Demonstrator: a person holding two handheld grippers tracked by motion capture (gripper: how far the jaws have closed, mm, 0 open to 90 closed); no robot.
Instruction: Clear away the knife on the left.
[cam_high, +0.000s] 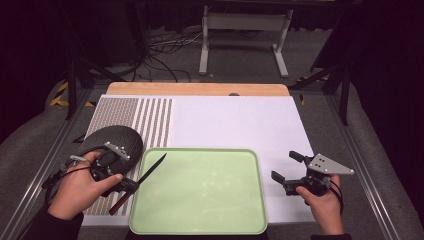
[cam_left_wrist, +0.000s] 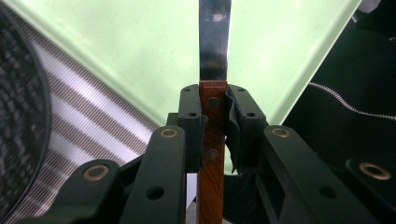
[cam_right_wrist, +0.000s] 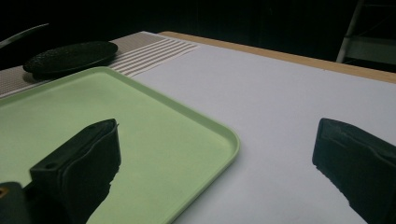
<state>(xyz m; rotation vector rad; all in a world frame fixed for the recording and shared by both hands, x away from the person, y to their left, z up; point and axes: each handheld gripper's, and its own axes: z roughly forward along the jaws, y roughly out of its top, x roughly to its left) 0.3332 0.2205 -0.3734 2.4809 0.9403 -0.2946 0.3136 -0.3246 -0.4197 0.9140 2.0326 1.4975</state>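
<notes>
Three cameras, one tray (cam_high: 200, 227) in common.
My high view looked forward and down over the whole table (cam_high: 240, 120). The left gripper view sat close, looking along the knife (cam_left_wrist: 214, 56) onto the tray (cam_left_wrist: 140, 46). The right gripper view ran low across the tray (cam_right_wrist: 187, 121) toward the dark dish (cam_right_wrist: 70, 56).

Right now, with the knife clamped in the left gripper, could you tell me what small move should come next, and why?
Probably lower the left gripper so the knife settles onto the green tray. Its jaws are shut on the wooden handle, and the blade already points out over the tray's bare left side. The right gripper hangs open beside the tray, holding nothing.
</notes>
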